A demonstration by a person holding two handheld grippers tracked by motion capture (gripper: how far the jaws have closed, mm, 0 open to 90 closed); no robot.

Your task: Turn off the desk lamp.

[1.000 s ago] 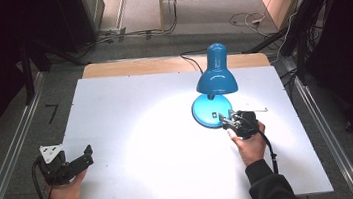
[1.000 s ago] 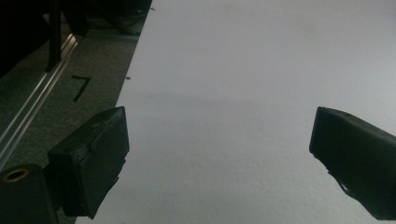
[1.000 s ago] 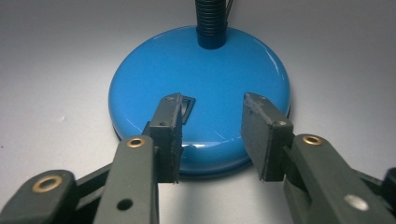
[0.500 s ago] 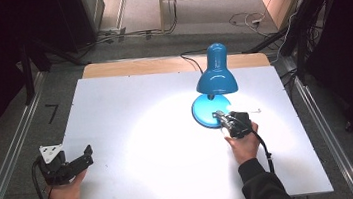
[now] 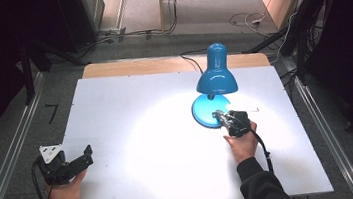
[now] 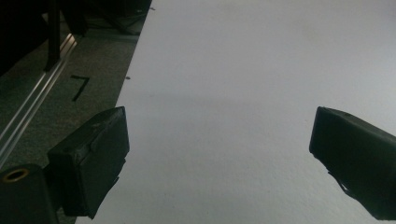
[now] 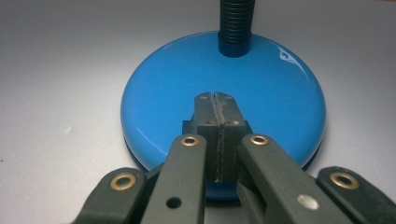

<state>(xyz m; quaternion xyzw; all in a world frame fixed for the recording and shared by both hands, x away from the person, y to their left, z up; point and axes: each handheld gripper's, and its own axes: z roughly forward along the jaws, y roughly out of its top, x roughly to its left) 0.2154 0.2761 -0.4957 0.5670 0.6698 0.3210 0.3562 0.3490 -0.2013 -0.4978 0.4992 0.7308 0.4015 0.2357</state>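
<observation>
High view: lamp [image 5: 215, 82] sits right of centre on the table [image 5: 131, 119], lit, pool of light on the board. My right gripper [image 5: 223, 118] is over the near edge of the lamp's base [image 5: 201, 113]; can't tell from here if it's touching. Left gripper [image 5: 83, 158] is parked at the near-left corner, well apart from the lamp.

Left gripper view: jaws spread wide, nothing between them, just bare table [image 6: 243, 93].

Right gripper view: right gripper [image 7: 216, 99] has its jaws pressed fully together, gripping nothing, tips lying on top of the base [image 7: 163, 84], short of the neck [image 7: 236, 23]. Looks like I'm pressing a switch there, but the jaws hide it.

Risks, my read: the base is glossy and domed, so closed tips could skid off sideways if I push at an angle. Pushing forward rather than down could slide the whole lamp along the table or tip it. The left is too far away to steady it.
</observation>
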